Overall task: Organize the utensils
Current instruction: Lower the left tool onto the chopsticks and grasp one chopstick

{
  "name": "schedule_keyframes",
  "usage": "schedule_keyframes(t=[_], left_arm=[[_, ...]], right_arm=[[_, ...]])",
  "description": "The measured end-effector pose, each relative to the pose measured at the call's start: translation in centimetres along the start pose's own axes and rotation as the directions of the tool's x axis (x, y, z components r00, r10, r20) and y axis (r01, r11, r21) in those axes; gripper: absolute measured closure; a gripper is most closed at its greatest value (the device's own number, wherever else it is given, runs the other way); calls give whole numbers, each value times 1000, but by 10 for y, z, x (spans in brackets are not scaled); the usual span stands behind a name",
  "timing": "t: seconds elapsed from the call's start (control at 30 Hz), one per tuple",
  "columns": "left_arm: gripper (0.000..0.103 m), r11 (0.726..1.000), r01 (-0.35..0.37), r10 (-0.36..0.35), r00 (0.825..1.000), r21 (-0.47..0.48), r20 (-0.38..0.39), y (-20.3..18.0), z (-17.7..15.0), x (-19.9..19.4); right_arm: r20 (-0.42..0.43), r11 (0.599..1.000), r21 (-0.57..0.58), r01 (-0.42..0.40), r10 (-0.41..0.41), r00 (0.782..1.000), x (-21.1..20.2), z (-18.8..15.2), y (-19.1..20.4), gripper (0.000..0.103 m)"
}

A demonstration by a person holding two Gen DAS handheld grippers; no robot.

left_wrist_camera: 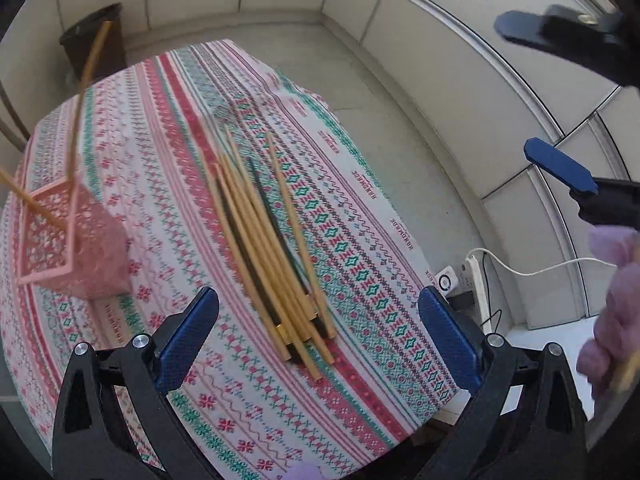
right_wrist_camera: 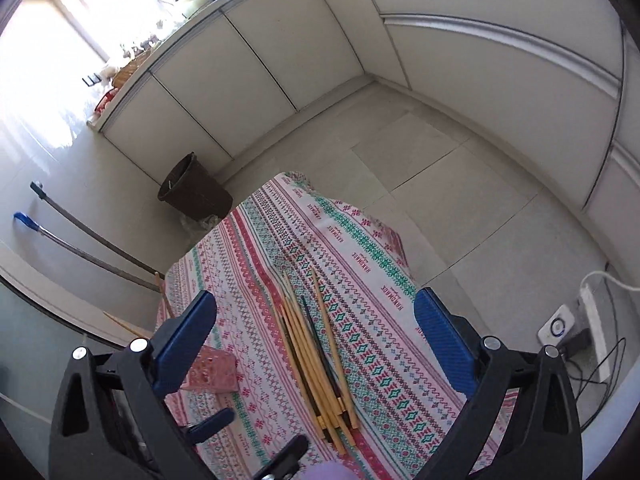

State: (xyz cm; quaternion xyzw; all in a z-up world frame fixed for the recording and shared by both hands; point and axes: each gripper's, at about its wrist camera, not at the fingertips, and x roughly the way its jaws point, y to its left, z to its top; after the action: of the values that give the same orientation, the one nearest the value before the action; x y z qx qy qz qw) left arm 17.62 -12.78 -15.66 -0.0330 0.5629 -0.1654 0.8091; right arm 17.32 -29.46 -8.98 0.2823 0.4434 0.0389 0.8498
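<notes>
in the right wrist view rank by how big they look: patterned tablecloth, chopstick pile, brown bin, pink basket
1. patterned tablecloth
2. chopstick pile
3. brown bin, though it stands farther off
4. pink basket, partly hidden behind a finger, so its rank is unsure

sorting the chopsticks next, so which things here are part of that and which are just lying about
Part of the job:
- pile of chopsticks on the tablecloth
- pink basket with two chopsticks already in it
- left gripper, open
- right gripper, open

Just lying about:
- dark bin
- power strip
- two poles on the floor
</notes>
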Motion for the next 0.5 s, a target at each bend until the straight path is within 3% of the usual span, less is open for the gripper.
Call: schedule_keyframes(t=[0.1, 0.13, 0.23, 0.33, 0.37, 0.5], left_arm=[[10, 998, -56, 55, 998, -27, -31, 3, 34, 27], [17, 995, -91, 88, 995, -48, -46, 9, 46, 37], [32, 980, -189, 181, 976, -59, -122, 27, 77, 64], [33, 955, -274, 258, 957, -113, -133, 59, 94, 77], [35, 949, -282, 263, 954, -143, -141, 68, 95, 82], [60, 929, -304, 267, 946, -213, -184, 95, 98, 103]], right_arm=[[-36, 999, 30, -28, 29, 999, 11, 7, -9, 7], [-37, 999, 36, -22, 23, 999, 14, 9, -12, 7], [-44, 998, 65, -19, 22, 999, 27, 16, -24, 7], [-84, 993, 117, -31, 41, 996, 48, 24, -36, 7], [-98, 989, 142, -40, 55, 994, 56, 26, -40, 7], [-130, 977, 198, -75, 102, 986, 80, 33, -46, 7]])
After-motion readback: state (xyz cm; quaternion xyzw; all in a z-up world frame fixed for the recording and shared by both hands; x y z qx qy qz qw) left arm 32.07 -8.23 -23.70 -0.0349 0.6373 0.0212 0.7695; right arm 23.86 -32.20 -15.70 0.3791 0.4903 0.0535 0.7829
